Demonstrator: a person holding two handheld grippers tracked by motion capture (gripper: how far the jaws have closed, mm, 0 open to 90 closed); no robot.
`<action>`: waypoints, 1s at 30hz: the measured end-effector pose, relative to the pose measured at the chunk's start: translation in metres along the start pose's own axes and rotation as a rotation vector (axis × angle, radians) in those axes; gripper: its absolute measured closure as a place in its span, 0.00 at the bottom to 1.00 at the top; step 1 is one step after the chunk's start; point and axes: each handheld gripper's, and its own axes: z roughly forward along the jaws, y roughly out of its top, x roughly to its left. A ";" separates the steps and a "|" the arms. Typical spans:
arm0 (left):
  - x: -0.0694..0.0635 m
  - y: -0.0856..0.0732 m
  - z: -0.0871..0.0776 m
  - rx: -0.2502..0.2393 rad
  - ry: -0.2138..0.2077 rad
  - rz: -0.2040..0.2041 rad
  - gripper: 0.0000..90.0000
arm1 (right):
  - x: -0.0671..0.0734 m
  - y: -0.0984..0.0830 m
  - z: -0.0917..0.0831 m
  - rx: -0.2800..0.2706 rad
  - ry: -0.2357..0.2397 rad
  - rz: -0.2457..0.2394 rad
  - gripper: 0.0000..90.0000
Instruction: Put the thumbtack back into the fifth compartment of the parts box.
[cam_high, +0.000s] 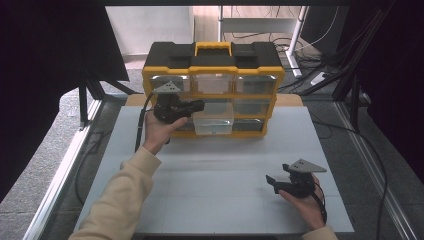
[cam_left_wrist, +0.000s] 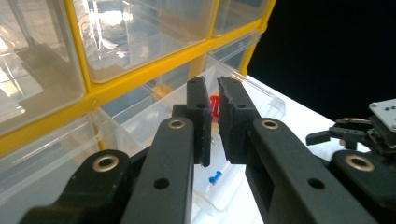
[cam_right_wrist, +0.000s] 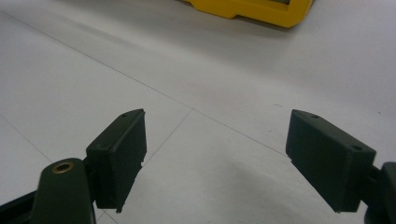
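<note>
Left gripper (cam_left_wrist: 212, 123) fingers nearly closed, empty, over pulled-out drawer (cam_left_wrist: 243, 93); right gripper (cam_right_wrist: 215, 158) fingers wide, empty.

A cream sleeve (cam_high: 122, 192) covers the left forearm; both black grippers carry brass rivets (cam_left_wrist: 105, 163) and grey triangular plates (cam_high: 304, 165).

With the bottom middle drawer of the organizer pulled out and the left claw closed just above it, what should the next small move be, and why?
Probably open the left claw and lower it into the pulled-out drawer. Its jaws are nearly together with nothing between them, and small red and blue parts lie in the drawer right below. The right claw rests open on the table, away from the organizer.
</note>
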 end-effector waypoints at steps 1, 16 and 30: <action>0.001 0.000 0.003 0.003 0.000 -0.004 0.91 | 0.000 0.000 0.000 0.000 0.000 0.000 0.23; 0.005 0.002 0.022 -0.008 0.029 0.010 0.83 | -0.001 0.000 0.001 0.005 0.004 0.001 0.23; -0.011 -0.021 -0.023 0.018 0.074 0.046 0.18 | -0.001 0.000 0.002 0.012 0.007 0.001 0.23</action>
